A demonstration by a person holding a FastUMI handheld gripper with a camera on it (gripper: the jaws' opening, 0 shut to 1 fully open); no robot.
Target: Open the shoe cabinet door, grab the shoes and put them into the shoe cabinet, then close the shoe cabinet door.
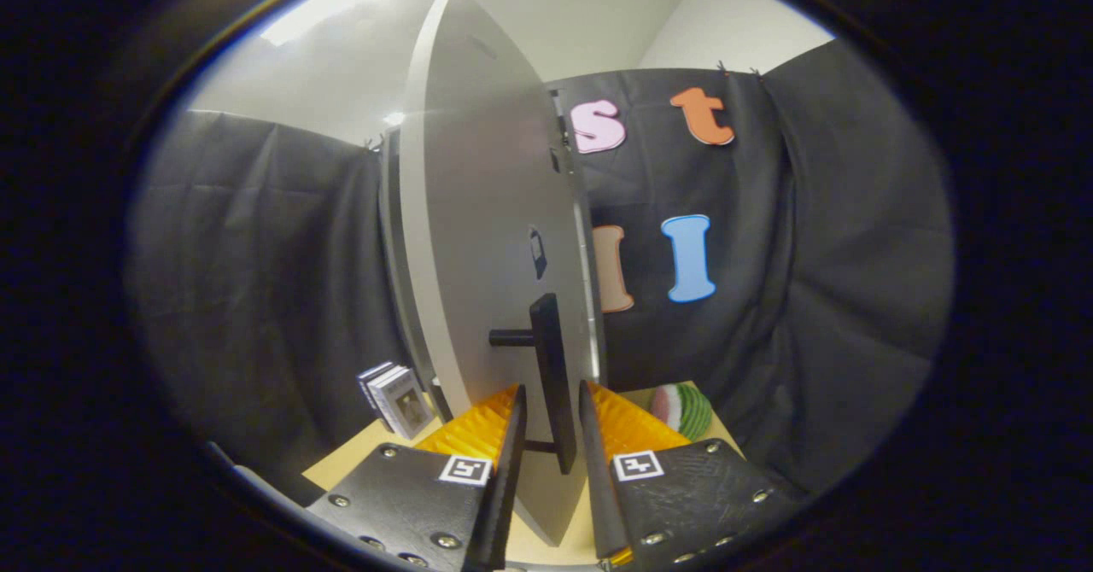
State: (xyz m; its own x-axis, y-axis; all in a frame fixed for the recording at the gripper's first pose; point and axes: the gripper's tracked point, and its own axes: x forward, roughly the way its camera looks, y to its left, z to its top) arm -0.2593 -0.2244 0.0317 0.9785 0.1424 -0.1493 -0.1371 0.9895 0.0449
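Note:
The shoe cabinet's pale grey door [478,213] stands swung out and I see it almost edge-on. Its cabinet body [394,239] is a dark strip behind the door's left edge. A black bar handle [551,367] sticks out from the door on short posts. My gripper [552,388] has one finger on each side of the handle's lower half. The left finger [511,452] and the right finger [593,452] are close to the bar, with a thin strip of door showing on each side. No shoes are in sight.
The cabinet stands on a light wooden tabletop [359,461]. A small stack of boxes [397,397] sits left of the door's foot. A watermelon-slice toy [683,410] lies to the right, beyond my right finger. Black cloth walls close in behind.

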